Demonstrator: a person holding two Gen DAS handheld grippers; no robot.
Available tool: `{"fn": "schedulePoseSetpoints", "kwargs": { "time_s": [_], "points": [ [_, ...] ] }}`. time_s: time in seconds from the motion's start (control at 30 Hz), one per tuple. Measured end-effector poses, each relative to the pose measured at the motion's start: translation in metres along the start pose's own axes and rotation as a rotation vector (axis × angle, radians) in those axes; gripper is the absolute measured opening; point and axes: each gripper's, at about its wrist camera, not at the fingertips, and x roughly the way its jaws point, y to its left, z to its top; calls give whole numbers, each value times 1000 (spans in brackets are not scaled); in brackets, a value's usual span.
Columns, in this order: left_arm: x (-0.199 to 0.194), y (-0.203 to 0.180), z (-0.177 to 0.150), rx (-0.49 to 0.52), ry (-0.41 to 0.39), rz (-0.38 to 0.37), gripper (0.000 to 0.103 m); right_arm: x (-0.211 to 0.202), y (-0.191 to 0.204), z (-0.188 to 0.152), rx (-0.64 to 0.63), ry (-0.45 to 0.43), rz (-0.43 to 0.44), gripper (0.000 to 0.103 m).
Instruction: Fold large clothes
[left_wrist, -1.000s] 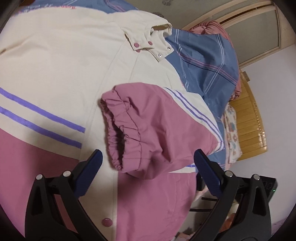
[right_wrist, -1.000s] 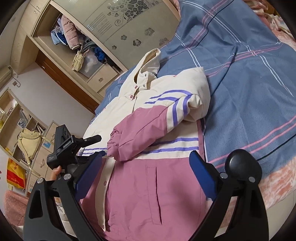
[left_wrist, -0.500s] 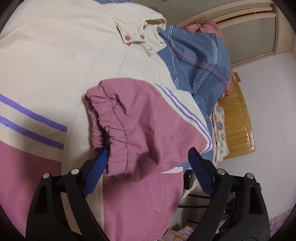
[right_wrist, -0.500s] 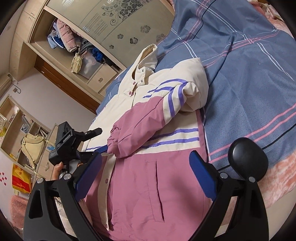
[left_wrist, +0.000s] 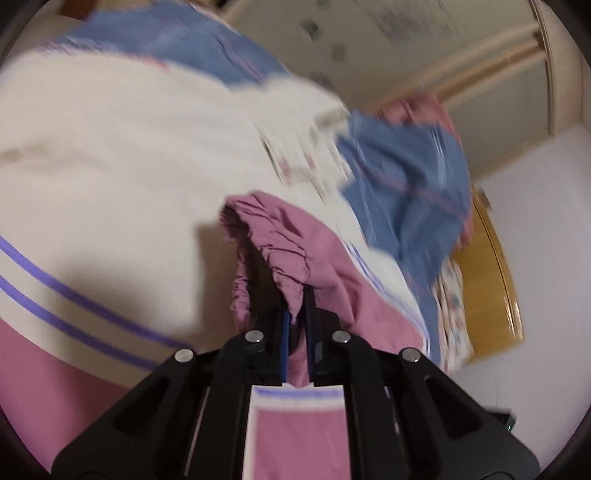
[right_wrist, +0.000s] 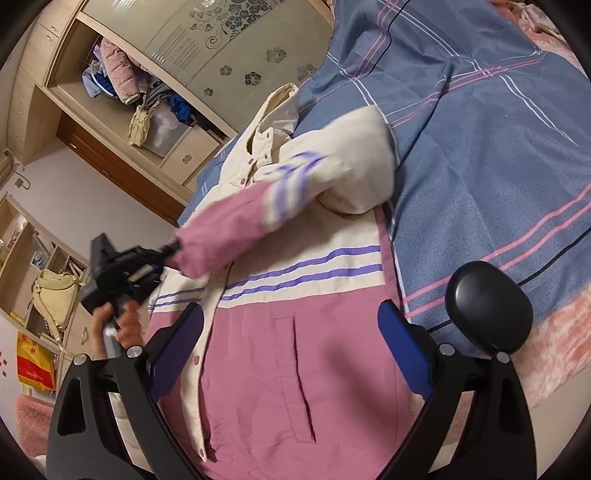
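Note:
A cream and pink jacket (right_wrist: 295, 332) with purple stripes lies front up on the bed; it also fills the left wrist view (left_wrist: 110, 166). Its right sleeve (right_wrist: 236, 221) is folded across the chest. My left gripper (left_wrist: 297, 295) is shut on the pink elastic cuff (left_wrist: 273, 243) of that sleeve and holds it lifted; it shows in the right wrist view (right_wrist: 162, 258) with a hand on its handle. My right gripper (right_wrist: 291, 332) is open and empty above the jacket's pink lower half, near a pocket (right_wrist: 299, 376).
A blue plaid bedsheet (right_wrist: 480, 129) covers the bed to the right of the jacket. An open wardrobe (right_wrist: 129, 92) with clothes stands behind. Shelves with a yellow bag (right_wrist: 55, 291) are at the left. A wooden headboard (left_wrist: 495, 280) is at the right.
My left gripper has closed on the pink cuff and lifted the sleeve, pulling it toward the left. My right gripper has moved slightly closer over the jacket's lower half, still open.

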Motion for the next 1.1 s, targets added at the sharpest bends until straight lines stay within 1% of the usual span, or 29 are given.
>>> {"fn": "schedulePoseSetpoints", "kwargs": {
  "time_s": [0.03, 0.07, 0.1, 0.13, 0.17, 0.2, 0.23, 0.27, 0.37, 0.43, 0.47, 0.5, 0.53, 0.6, 0.63, 0.67, 0.7, 0.73, 0.77, 0.8, 0.87, 0.93, 1.0, 1.03, 1.07, 1.1],
  "points": [
    [-12, 5, 11, -2, -56, 55, 7, 1, -1, 0, -1, -1, -12, 95],
    [-24, 10, 21, 4, -110, 123, 7, 4, 0, 1, -11, -6, -49, 95],
    [-30, 13, 27, 8, -135, 162, 7, 6, 1, 2, -23, -9, -88, 95],
    [-36, 18, 32, 6, -144, 184, 7, 13, 5, 3, -63, -21, -181, 95],
    [-39, 22, 35, -4, -140, 180, 7, 17, 7, 5, -97, -32, -246, 95],
    [-41, 26, 35, -15, -134, 168, 8, 29, 15, 7, -170, -45, -374, 95],
    [-42, 27, 33, -17, -128, 162, 8, 39, 20, 9, -217, -47, -441, 95],
    [-39, 27, 30, -2, -122, 168, 8, 51, 26, 12, -268, -44, -483, 95],
    [-24, 24, 23, 24, -100, 186, 9, 80, 40, 24, -360, -47, -513, 95],
    [-17, 25, 23, 16, -82, 187, 9, 108, 53, 35, -450, -46, -610, 95],
    [-15, 28, 23, 19, -78, 189, 9, 129, 58, 40, -514, -9, -687, 95],
    [-12, 28, 23, 27, -76, 194, 9, 142, 58, 43, -551, 15, -730, 95],
    [-9, 29, 23, 34, -74, 198, 9, 154, 58, 45, -578, 31, -756, 95],
    [-2, 29, 23, 49, -63, 213, 10, 160, 51, 55, -550, 15, -798, 95],
    [2, 29, 23, 54, -55, 217, 10, 157, 40, 64, -491, -9, -853, 95],
    [7, 29, 23, 56, -45, 217, 10, 150, 22, 73, -397, -26, -908, 95],
    [12, 30, 22, 54, -33, 213, 13, 146, 7, 79, -317, -18, -892, 95],
    [19, 30, 22, 54, -18, 208, 16, 140, -13, 83, -217, 3, -844, 95],
    [26, 28, 21, 60, -8, 209, 16, 137, -26, 83, -167, 16, -819, 95],
    [33, 26, 20, 72, -1, 217, 16, 131, -37, 80, -129, 9, -802, 95],
    [46, 21, 18, 110, 5, 247, 16, 122, -37, 74, -121, -21, -795, 95],
    [58, 18, 18, 142, 7, 279, 16, 117, -32, 68, -165, 14, -824, 95],
    [59, 23, 20, 135, 20, 273, 16, 106, -26, 63, -168, 47, -822, 95],
    [53, 26, 21, 120, 21, 263, 20, 96, -21, 62, -173, 43, -814, 95],
    [44, 29, 22, 99, 9, 253, 24, 81, -12, 61, -191, 0, -781, 95],
    [31, 31, 22, 82, -20, 247, 33, 75, 5, 59, -198, -37, -748, 95]
  ]
}}
